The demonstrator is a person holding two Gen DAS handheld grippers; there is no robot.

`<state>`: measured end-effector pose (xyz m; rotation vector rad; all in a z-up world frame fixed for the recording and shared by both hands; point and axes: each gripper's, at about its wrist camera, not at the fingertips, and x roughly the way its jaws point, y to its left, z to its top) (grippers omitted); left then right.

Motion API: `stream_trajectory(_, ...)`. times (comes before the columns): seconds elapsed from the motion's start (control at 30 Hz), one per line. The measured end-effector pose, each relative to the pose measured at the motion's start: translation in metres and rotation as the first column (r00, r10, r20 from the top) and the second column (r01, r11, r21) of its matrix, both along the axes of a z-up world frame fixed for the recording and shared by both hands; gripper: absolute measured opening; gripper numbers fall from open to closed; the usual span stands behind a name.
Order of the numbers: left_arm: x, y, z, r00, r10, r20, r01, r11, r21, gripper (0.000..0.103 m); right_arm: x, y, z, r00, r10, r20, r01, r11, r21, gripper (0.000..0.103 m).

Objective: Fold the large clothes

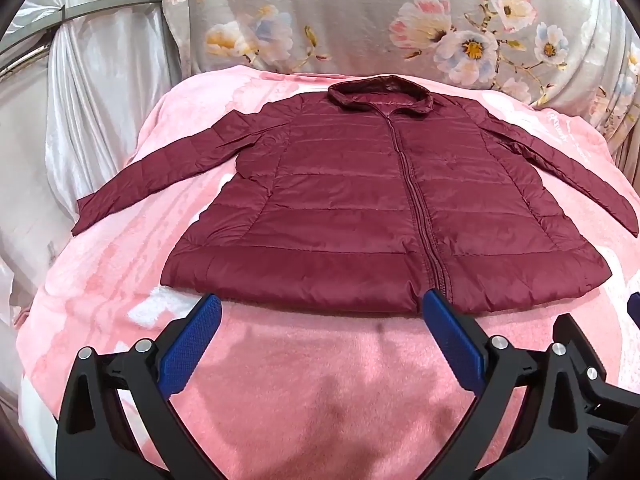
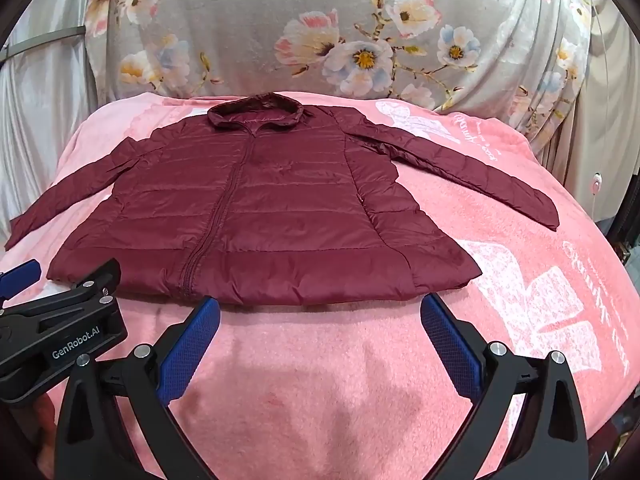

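Observation:
A maroon quilted puffer jacket (image 1: 360, 200) lies flat and zipped on a pink blanket (image 1: 300, 380), collar at the far end, both sleeves spread out to the sides. It also shows in the right wrist view (image 2: 272, 208). My left gripper (image 1: 322, 304) is open and empty, its blue-padded fingertips just short of the jacket's near hem. My right gripper (image 2: 320, 306) is open and empty, likewise just before the hem, right of the zipper. The left gripper's body (image 2: 60, 328) shows at the left edge of the right wrist view.
The pink blanket (image 2: 540, 300) has white printed patterns and covers a raised surface. A grey floral cloth (image 1: 360, 20) hangs behind it. Shiny white drapery (image 1: 80, 100) and a metal bar (image 1: 80, 10) stand at the left.

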<state>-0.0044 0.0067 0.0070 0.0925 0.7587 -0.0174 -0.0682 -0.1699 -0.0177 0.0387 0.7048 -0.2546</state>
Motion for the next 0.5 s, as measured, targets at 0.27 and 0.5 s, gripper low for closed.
stream_trajectory(0.27,-0.0012,0.0023,0.0023,1.0,0.004,-0.001,-0.004,1.0,-0.005,0.098,-0.004,0.0025,0.0012,1.0,0.007,0.009,-0.007,1.0,0.007,0.098)
stream_trajectory(0.5,-0.0028,0.0052,0.0023,1.0,0.006,-0.002,-0.006,1.0,-0.004,0.098,-0.0042,0.0024,0.0012,1.0,0.011,0.0,-0.011,1.0,0.012,0.098)
